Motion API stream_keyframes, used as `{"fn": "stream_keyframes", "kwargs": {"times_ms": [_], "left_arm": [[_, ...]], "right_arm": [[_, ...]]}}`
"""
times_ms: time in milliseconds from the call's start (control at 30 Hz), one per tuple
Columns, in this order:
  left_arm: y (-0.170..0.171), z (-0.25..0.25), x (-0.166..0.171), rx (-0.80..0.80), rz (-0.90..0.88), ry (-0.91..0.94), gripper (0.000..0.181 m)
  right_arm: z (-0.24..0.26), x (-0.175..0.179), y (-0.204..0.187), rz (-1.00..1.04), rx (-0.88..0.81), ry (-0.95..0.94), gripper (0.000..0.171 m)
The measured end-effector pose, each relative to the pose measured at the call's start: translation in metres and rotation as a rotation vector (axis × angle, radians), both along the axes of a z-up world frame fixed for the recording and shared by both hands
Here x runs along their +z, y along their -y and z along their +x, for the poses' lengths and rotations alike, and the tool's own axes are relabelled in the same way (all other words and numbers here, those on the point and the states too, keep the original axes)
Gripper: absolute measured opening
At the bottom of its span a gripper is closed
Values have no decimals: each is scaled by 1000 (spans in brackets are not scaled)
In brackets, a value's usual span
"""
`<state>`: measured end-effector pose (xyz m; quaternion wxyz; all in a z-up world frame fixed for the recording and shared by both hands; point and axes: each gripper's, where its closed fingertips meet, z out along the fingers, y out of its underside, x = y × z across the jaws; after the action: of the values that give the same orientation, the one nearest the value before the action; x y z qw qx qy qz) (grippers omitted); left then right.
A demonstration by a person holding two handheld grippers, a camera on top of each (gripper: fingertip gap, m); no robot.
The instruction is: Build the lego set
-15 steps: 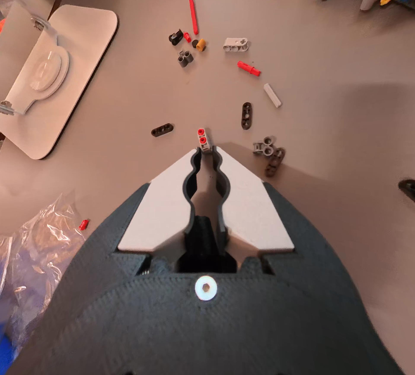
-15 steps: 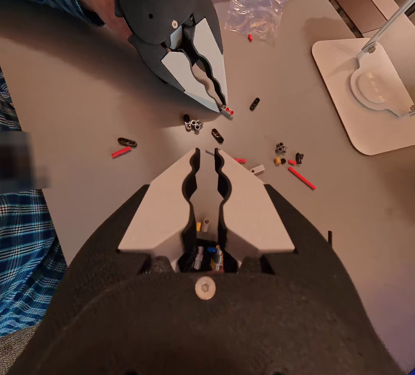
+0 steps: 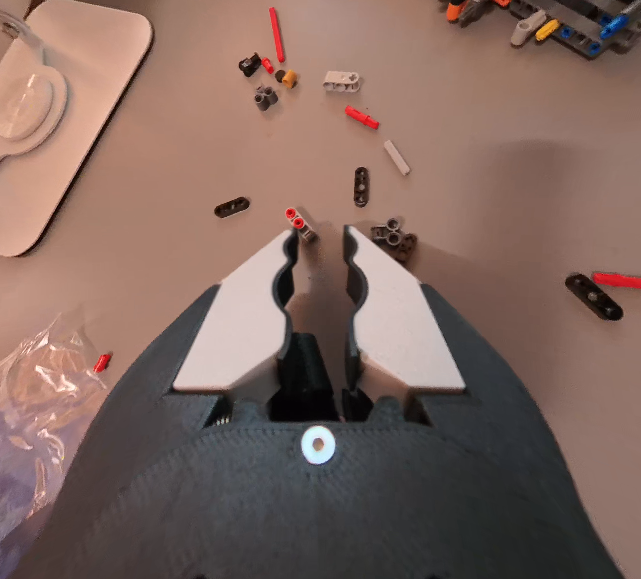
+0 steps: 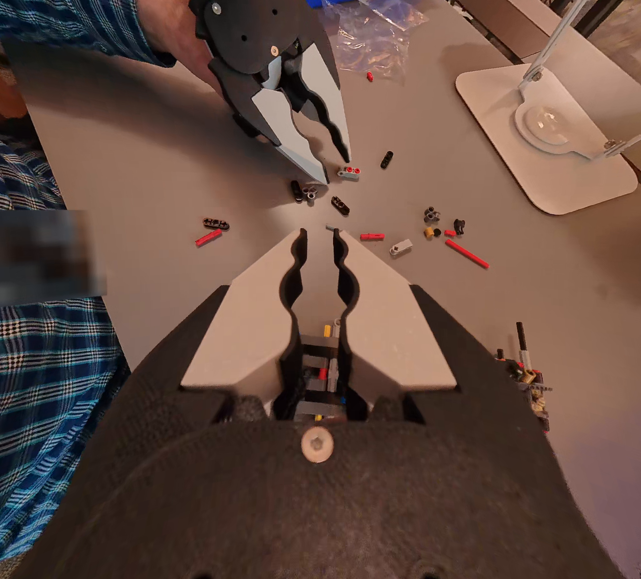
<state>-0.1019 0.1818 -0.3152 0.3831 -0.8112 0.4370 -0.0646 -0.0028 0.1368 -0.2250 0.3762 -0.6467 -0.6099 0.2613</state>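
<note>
I spread my left gripper (image 3: 321,232) wide and let the grey beam (image 3: 301,224) drop to the table (image 3: 485,180); my right gripper (image 4: 319,232) hung narrow, empty, so that part needs regrasping.

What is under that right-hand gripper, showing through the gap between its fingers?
Through the gap of the right gripper shows part of a lego assembly: grey beams with yellow, red and blue pins. The gripper's fingers and black body cover the rest, so its full shape cannot be seen here.
</note>
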Motion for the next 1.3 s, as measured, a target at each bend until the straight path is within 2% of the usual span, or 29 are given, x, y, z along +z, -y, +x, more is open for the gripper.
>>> {"fn": "stream_keyframes", "kwargs": {"times_ms": [133, 300, 467, 633, 733, 900, 1000, 1100, 1300], "left_arm": [[-5, 3, 0, -8, 23, -15, 6], [-6, 2, 0, -4, 48, -31, 0], [-1, -3, -2, 7, 33, -23, 1], [-2, -11, 5, 13, 26, 5, 23], [-7, -11, 10, -1, 39, 0, 26], [-13, 5, 3, -36, -1, -25, 23], [-19, 7, -3, -10, 6, -52, 8], [-24, 6, -2, 7, 31, -55, 7], [-17, 24, 26, -20, 70, 79, 6]], "right_arm": [[4, -2, -1, -11, -14, -3, 13], [8, -3, -2, -15, -24, -7, 13], [11, 2, -2, -6, -35, -14, 14], [16, -1, -1, -11, -46, -13, 14], [18, -1, -2, -11, -54, -15, 14], [20, -1, -5, -9, -63, -19, 15], [24, -1, -6, -6, -72, -20, 15], [28, -2, -8, -5, -84, -21, 16], [45, 6, -14, 28, -155, -59, 24]]}}
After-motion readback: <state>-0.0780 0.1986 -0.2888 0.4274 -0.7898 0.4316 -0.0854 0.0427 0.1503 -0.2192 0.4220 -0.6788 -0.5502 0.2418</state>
